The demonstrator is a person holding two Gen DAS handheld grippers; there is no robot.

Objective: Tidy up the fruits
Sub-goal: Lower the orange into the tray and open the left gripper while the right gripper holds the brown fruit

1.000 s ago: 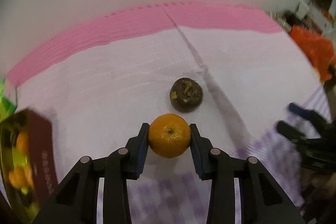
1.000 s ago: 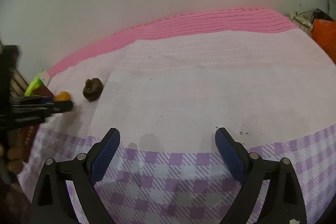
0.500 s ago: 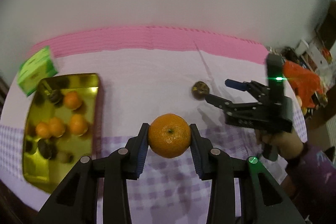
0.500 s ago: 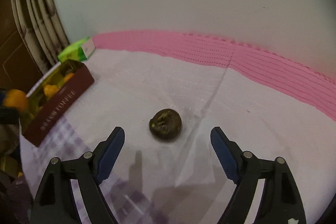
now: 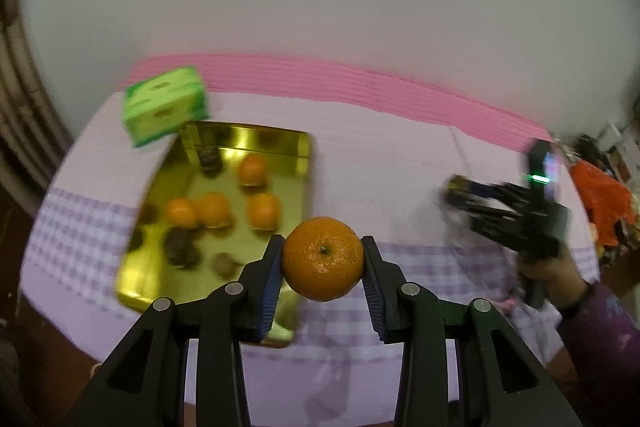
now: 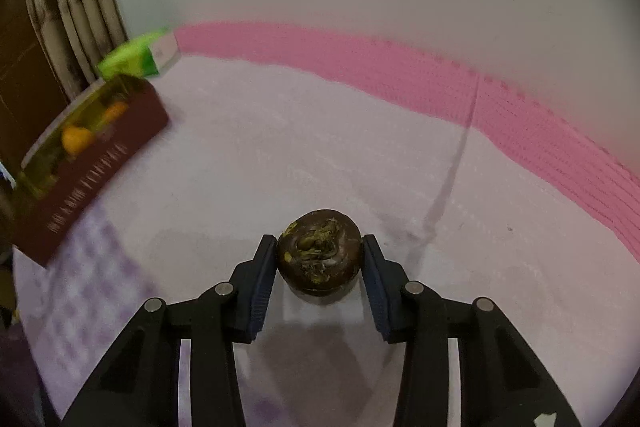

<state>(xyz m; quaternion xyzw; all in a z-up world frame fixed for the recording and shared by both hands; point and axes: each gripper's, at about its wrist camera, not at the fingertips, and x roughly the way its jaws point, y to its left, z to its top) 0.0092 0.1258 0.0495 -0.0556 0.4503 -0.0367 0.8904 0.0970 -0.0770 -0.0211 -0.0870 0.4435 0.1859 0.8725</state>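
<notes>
Left wrist: gold tin holds oranges and dark fruits.

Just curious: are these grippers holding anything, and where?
Left gripper clamps a mandarin by its sides; right gripper just closed on a dark brown fruit's sides.

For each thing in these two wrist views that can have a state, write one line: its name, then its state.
left gripper: shut on the orange, held above the cloth
right gripper: jaws just closed on the dark fruit
gold tin: open, holding oranges and dark fruits
green box: closed
</notes>
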